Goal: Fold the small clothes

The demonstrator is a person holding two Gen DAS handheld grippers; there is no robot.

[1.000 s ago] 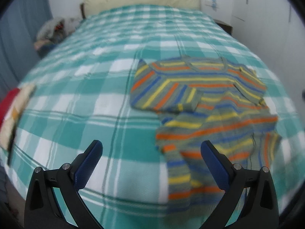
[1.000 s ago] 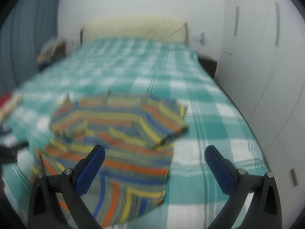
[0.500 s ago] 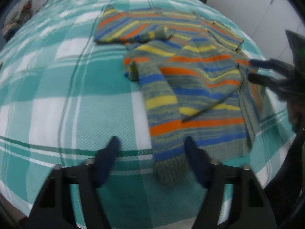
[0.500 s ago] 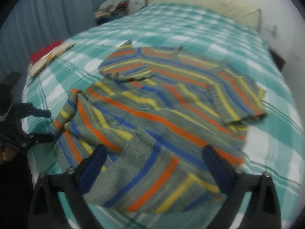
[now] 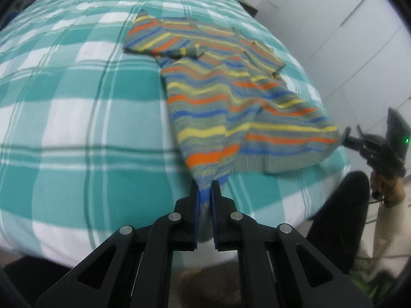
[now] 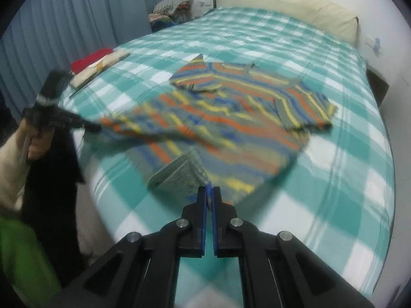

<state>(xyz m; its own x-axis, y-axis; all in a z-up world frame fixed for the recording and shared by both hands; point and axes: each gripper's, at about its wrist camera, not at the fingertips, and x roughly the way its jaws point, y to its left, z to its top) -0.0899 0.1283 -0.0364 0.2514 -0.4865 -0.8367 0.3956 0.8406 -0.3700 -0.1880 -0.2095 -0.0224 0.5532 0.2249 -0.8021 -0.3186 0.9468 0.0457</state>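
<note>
My left gripper [image 5: 204,188], at the bottom centre of its own view, has just been closing and is now clamped on the near hem corner of the striped knitted sweater in grey, orange, yellow and blue [image 5: 226,97], a strip of knit showing between its blue pads. My right gripper [image 6: 209,192] has likewise just been closing, and its jaws stand almost together on the grey ribbed hem at the other near corner of the sweater. The sweater lies spread across the teal-and-white checked bedspread [image 5: 77,107], its near edge raised off the bed between the two grippers.

I count one sweater, two grippers and one bed.

The left view shows the right gripper at the right edge of the frame, gripping the hem, with white cupboard doors [image 5: 346,38] behind it. Only the right view shows the blue curtain [image 6: 77,18] at upper left, the cream headboard cushion [image 6: 287,12] at the top, a heap of clothes [image 6: 172,7] beside it, and a red and cream folded pile [image 6: 97,64] on the bed's left edge.
</note>
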